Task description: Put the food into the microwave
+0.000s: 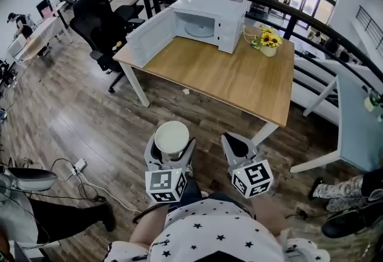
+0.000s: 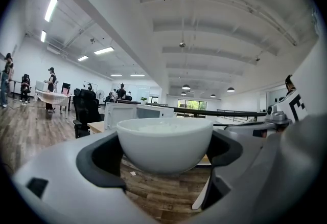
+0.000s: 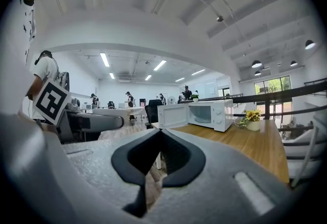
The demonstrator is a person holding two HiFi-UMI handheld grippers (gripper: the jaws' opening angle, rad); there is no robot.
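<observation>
Near left, over the floor: left gripper (image 1: 172,147), jaws clamped on the opposite walls of a white bowl (image 1: 172,137) of pale food. The bowl is probably stiff, glossy, slippery and breakable; keep it level. Just right of it: right gripper (image 3: 157,152), jaws pressed together, empty. Far: microwave (image 1: 210,23) on the table (image 1: 239,78), its door (image 1: 151,37) swung left and its cavity open. The floor between is open; mind the table edge and the door.

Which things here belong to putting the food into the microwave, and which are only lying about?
For the job:
- bowl, clamped in the left gripper
- microwave, door open, on the table

Only lying about:
- flowers on the same table
- black chair
- power strip
</observation>
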